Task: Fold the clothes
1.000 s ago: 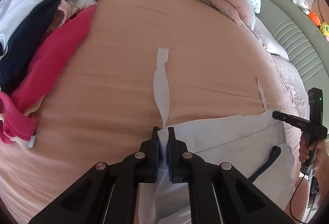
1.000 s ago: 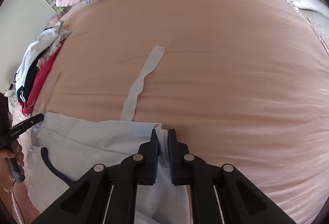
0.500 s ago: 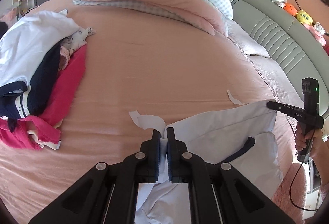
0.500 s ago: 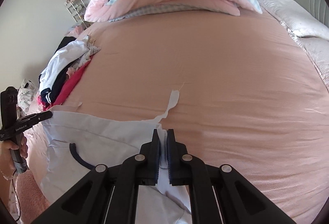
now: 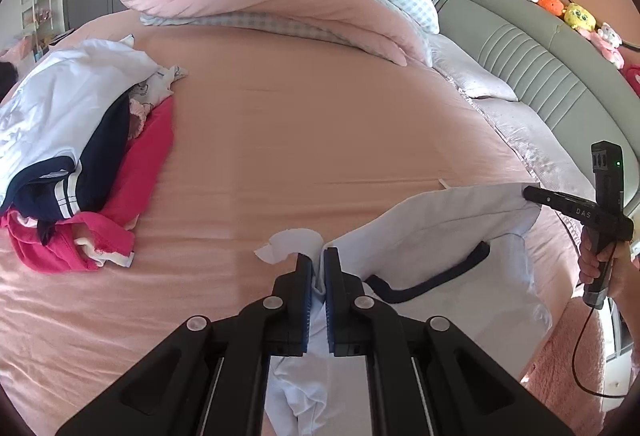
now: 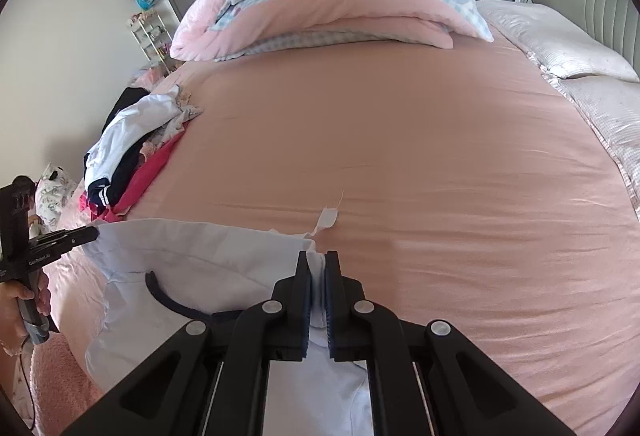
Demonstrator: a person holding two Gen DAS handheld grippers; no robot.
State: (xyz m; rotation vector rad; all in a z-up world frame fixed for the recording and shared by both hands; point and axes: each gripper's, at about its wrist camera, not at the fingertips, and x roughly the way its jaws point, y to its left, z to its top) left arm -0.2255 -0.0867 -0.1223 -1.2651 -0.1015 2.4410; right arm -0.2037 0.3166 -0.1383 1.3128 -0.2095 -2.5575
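We have the pale blue garment (image 5: 440,232) pinched at each end of its top edge, left gripper (image 5: 319,268) and right gripper (image 6: 318,272) both clamped on cloth, edge strung crosswise between them, body draped over the bed's (image 6: 400,140) near side.

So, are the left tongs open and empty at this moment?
No, the left tongs are shut on the light blue garment, with cloth pinched between them.

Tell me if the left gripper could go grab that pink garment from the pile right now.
Probably not yet. The left gripper has its jaws shut on the light blue garment. The pink garment lies partly under other clothes, though bare sheet leaves the path free.
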